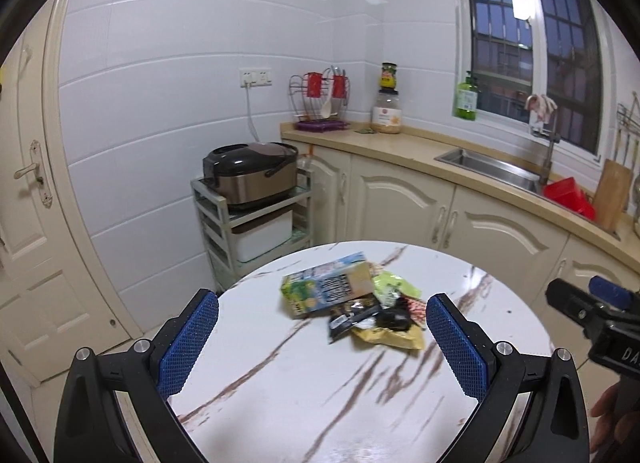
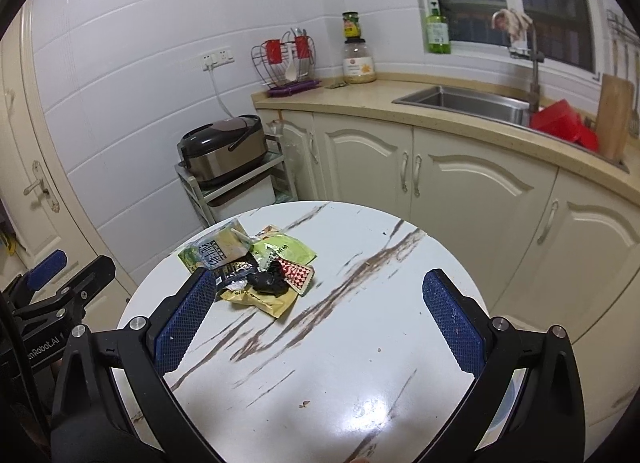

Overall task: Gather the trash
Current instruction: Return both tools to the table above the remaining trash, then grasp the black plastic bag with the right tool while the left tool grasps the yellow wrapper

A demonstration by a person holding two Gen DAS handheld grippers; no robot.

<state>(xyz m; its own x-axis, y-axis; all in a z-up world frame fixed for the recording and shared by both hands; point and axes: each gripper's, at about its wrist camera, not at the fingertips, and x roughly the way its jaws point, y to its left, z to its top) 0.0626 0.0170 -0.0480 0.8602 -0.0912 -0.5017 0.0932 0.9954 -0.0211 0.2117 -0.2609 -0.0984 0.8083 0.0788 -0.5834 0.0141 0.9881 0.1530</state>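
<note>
A pile of trash wrappers (image 1: 352, 303) lies on the round white marble table (image 1: 280, 403): a blue-green snack bag (image 1: 328, 289), a light green packet, black wrappers and a yellow packet (image 1: 390, 337). My left gripper (image 1: 322, 343) is open and empty, just short of the pile, which sits between its fingertips. In the right wrist view the same pile (image 2: 260, 269) lies ahead to the left on the table (image 2: 340, 363). My right gripper (image 2: 320, 317) is open and empty above the table's middle. Its left finger (image 2: 188, 315) overlaps the pile's near edge.
Behind the table stand a rice cooker (image 1: 250, 179) on a small shelf cart, cream cabinets (image 1: 400, 207), a counter with a steel sink (image 1: 492, 169), a red basin (image 1: 568, 195) and a utensil rack (image 1: 320, 103). A door (image 1: 28, 223) is at left. The other gripper shows at the right edge (image 1: 600, 315).
</note>
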